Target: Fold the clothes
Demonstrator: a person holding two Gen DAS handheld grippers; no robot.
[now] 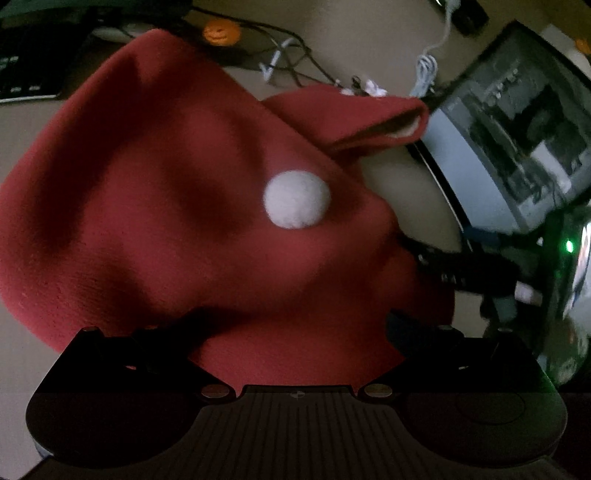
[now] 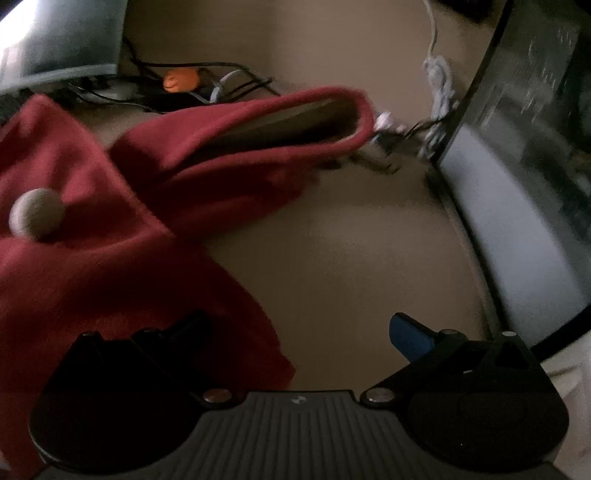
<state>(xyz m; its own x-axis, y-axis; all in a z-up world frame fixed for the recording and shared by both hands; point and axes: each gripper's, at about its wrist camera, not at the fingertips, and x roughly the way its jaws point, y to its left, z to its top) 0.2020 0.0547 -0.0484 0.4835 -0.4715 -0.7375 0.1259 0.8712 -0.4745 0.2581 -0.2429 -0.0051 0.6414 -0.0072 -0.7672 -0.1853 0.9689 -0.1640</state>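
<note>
A red fleece garment (image 1: 155,192) with a white pom-pom (image 1: 296,199) lies bunched on the beige table (image 1: 402,192). One sleeve with an open cuff (image 1: 388,122) sticks out to the right. My left gripper (image 1: 291,325) is open and low over the near part of the garment, with red cloth filling the gap between its wide-apart fingers. The right wrist view shows the same garment (image 2: 92,273) at the left, with its pom-pom (image 2: 36,215) and sleeve cuff (image 2: 314,118). My right gripper (image 2: 295,332) is open, its left finger over the cloth's edge and its blue-padded finger (image 2: 410,338) over bare table.
A monitor (image 1: 517,122) stands along the right side of the table. Cables (image 1: 288,62), a white cord (image 1: 428,70) and an orange pumpkin-like object (image 1: 220,32) lie at the back. A keyboard (image 1: 26,70) sits at the back left. A dark device (image 1: 476,273) is by the garment's right edge.
</note>
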